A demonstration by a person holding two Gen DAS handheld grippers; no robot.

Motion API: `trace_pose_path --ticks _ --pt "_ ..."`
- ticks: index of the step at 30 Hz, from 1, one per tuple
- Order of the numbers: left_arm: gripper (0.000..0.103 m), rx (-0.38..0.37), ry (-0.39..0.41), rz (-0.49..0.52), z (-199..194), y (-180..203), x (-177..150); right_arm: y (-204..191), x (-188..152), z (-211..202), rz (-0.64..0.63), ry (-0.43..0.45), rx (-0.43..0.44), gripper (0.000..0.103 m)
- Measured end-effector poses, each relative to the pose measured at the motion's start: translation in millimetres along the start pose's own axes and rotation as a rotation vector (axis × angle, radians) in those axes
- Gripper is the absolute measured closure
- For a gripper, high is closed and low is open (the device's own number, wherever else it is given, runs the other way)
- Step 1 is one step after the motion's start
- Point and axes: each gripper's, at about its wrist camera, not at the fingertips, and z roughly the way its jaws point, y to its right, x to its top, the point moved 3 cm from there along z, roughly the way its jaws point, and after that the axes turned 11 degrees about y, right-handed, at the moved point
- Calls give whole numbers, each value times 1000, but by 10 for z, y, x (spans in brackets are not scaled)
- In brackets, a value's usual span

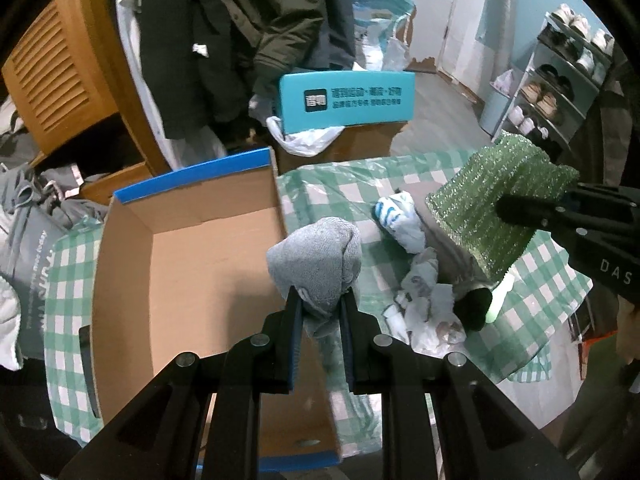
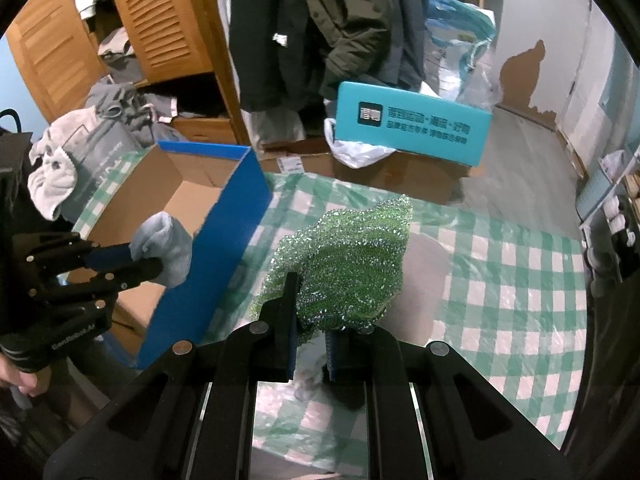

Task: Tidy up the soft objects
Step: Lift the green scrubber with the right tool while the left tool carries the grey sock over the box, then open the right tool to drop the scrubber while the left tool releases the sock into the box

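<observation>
grey sock (image 1: 316, 258) is hanging pinched in the left gripper (image 1: 320, 304), just above the open cardboard box's (image 1: 180, 264) right wall. right gripper (image 2: 312, 320) is clamping a glittery green cloth (image 2: 348, 264) over the green-checked tablecloth (image 2: 520, 272). coats (image 2: 320, 20) are hanging behind, beside a louvred wooden wardrobe (image 2: 160, 20).

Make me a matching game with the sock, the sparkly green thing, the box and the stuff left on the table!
Things:
1. grey sock
2. sparkly green cloth
3. cardboard box
4. white and blue sock

States:
A. lying on the checked tablecloth
B. pinched in the left gripper
C. open, nothing seen inside
D. pinched in the right gripper

Pairs: 1-B, 2-D, 3-C, 4-A
</observation>
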Motion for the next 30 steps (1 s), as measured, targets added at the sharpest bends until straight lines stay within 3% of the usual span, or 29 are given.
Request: trace_pose_path --ticks 14,30 --pt "86 41 16 -54 -125 -414 -68 -555 248 169 -57 5 66 93" --pt "86 101 11 -121 -163 -919 -216 -1232 345 544 -133 -56 151 93"
